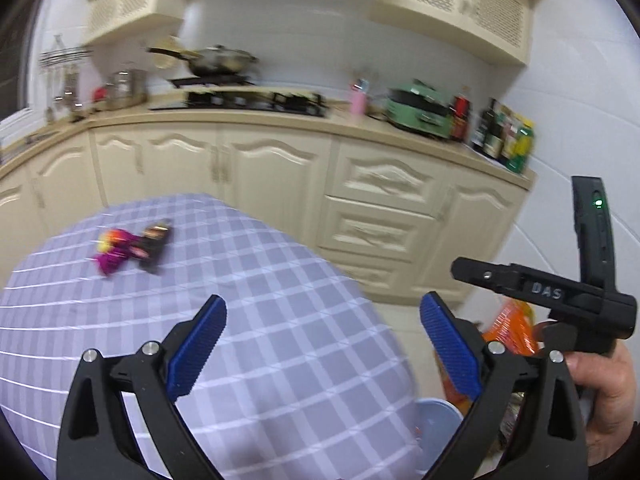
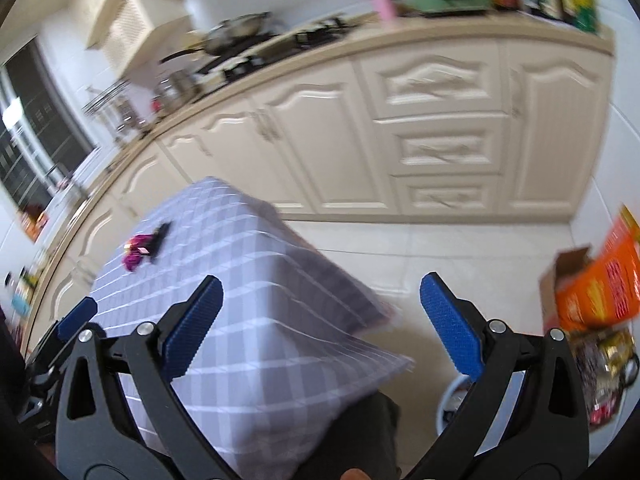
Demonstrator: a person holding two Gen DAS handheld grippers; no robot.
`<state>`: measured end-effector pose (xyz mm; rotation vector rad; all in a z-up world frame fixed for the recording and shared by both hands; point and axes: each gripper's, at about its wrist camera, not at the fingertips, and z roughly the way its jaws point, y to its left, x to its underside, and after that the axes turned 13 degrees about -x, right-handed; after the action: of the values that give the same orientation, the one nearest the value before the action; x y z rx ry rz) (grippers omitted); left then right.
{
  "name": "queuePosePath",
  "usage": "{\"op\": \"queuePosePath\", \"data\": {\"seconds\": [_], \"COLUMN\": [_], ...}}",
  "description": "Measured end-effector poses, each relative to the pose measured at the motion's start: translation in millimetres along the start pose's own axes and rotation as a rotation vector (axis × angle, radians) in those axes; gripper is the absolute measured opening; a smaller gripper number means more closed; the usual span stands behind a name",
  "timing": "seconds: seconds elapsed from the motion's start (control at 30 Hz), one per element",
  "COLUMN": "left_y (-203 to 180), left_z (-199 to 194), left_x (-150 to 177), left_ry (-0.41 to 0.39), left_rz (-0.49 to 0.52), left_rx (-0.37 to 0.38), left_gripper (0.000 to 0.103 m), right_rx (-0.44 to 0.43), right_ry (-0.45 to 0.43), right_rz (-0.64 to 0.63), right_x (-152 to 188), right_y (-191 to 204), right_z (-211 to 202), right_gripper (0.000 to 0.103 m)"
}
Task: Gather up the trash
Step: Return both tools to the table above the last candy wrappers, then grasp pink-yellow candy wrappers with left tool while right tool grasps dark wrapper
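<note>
A few crumpled wrappers lie together on the grey checked tablecloth [image 1: 260, 280]: a purple and orange one [image 1: 114, 250] and a dark one [image 1: 154, 242]. They also show in the right wrist view [image 2: 142, 250], far left on the table [image 2: 256, 312]. My left gripper [image 1: 322, 344] is open and empty, above the table's near right part, well short of the wrappers. My right gripper [image 2: 320, 320] is open and empty, over the table's corner and the floor. A pale blue bin [image 1: 436, 428] stands on the floor by the table, also visible in the right wrist view [image 2: 454, 400].
Cream kitchen cabinets [image 1: 280, 168] and a counter with a stove, a pan [image 1: 218, 60], bottles [image 1: 504, 132] and a green appliance run behind the table. An orange bag [image 2: 600, 280], a cardboard box and other packets sit on the tiled floor at right. The right gripper's body [image 1: 560, 292] is beside my left one.
</note>
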<state>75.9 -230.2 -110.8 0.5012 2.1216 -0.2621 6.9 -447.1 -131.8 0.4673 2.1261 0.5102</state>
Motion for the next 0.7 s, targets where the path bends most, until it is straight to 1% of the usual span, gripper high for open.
{"op": "queuePosePath", "data": {"seconds": [0.1, 0.2, 0.3, 0.37, 0.4, 0.5, 0.53, 0.7], "left_y": [38.3, 72.0, 113.6, 137.5, 150.6, 171.1, 179.9, 201.1], "left_z": [0.4, 6.1, 17.2, 26.0, 34.3, 55.6, 68.9, 122.5], "left_x": [-7.9, -13.9, -18.3, -20.2, -22.0, -25.8, -27.8, -32.4], "left_ry": [-0.011, -0.011, 0.002, 0.014, 0.027, 0.058, 0.075, 0.153], "left_rz": [-0.034, -0.064, -0.096, -0.111, -0.118, -0.111, -0.1, -0.058], "left_rx": [-0.071, -0.135, -0.224, -0.255, -0.277, -0.321, -0.342, -0.372], "left_gripper": [0.096, 0.096, 0.096, 0.096, 0.096, 0.096, 0.096, 0.096], "right_rx": [-0.045, -0.075, -0.103, -0.121, -0.126, -0.141, -0.148, -0.153], "right_ry": [0.032, 0.06, 0.105, 0.132, 0.144, 0.183, 0.201, 0.256], "right_rz": [-0.056, -0.091, -0.124, -0.14, -0.149, -0.167, -0.18, -0.211], "right_x": [-10.0, -16.7, -22.5, -24.9, -26.9, -31.1, -33.0, -39.0], "right_y": [35.0, 58.4, 85.5, 101.7, 109.9, 125.9, 133.3, 151.8], "right_z": [29.8, 55.1, 89.7, 110.1, 120.1, 148.9, 162.2, 208.2], "right_gripper": [0.097, 0.097, 0.097, 0.097, 0.097, 0.097, 0.097, 0.097]}}
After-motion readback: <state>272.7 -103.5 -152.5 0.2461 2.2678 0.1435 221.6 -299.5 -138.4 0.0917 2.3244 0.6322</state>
